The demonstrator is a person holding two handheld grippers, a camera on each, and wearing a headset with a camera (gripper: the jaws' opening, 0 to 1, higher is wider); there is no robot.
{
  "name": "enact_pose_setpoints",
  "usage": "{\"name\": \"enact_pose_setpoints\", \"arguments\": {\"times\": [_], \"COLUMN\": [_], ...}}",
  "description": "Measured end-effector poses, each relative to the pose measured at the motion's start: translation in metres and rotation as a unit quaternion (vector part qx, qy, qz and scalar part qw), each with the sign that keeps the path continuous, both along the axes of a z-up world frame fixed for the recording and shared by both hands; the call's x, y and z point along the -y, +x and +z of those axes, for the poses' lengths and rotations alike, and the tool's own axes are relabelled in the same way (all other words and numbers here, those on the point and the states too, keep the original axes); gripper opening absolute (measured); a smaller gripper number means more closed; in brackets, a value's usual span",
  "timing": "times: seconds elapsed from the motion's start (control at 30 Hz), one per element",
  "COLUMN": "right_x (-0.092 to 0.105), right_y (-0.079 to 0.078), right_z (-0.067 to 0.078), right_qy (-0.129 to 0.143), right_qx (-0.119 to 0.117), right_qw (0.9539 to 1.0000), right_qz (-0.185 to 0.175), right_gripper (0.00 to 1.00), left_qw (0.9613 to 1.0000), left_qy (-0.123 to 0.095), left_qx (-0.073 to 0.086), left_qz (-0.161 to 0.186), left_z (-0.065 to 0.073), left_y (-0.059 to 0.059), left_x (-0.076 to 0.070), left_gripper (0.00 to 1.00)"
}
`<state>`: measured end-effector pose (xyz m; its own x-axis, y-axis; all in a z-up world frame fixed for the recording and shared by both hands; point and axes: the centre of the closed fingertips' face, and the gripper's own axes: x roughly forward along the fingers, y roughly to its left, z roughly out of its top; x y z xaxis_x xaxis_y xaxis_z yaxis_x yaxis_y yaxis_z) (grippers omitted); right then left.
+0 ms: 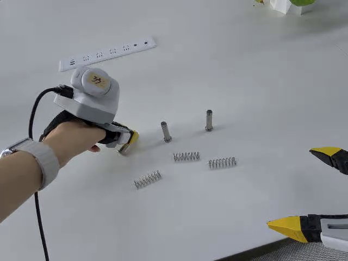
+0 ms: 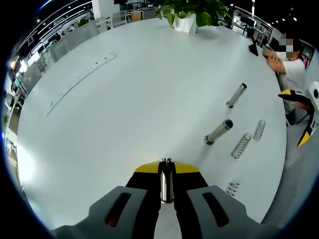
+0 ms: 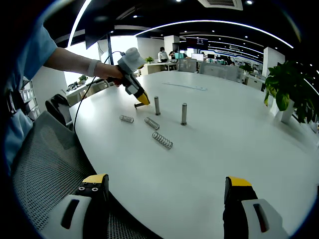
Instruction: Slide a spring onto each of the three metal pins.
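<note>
I see a white power strip (image 1: 107,54) lying flat at the upper left of the white table (image 1: 255,81), and a potted plant (image 1: 291,4) at the top right edge.

BLOCKED: nearer pin (image 1: 166,131) and farther pin (image 1: 209,120) upright mid-table, three springs (image 1: 186,156) lying just before them | TIGHT: left gripper (image 1: 129,142), clamping a third pin (image 2: 166,181), near nearer pin, gap perhaps narrow | FREE: bare table (image 1: 228,217) from springs to wide-spread right gripper (image 1: 293,187)
</note>
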<state>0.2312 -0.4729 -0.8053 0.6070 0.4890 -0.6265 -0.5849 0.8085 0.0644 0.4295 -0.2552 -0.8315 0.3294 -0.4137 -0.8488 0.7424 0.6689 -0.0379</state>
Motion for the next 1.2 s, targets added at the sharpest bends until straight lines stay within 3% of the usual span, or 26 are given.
{"name": "enact_pose_setpoints", "arguments": {"times": [0.47, 1.2], "right_x": [-0.002, -0.005], "right_y": [-0.001, -0.002], "right_z": [-0.001, 0.0], "right_qy": [0.0, -0.001], "right_qx": [-0.002, -0.005], "right_qw": [1.0, 0.9999], "right_qz": [0.004, 0.011], "right_gripper": [0.96, 0.96], "left_qw": [0.9997, 0.999], "left_qy": [-0.02, -0.036], "left_qx": [0.016, 0.019], "left_qz": [0.002, 0.019], "left_z": [0.02, 0.032], "left_y": [-0.007, -0.019], "left_x": [-0.008, -0.024], "left_gripper": [0.04, 0.04]}}
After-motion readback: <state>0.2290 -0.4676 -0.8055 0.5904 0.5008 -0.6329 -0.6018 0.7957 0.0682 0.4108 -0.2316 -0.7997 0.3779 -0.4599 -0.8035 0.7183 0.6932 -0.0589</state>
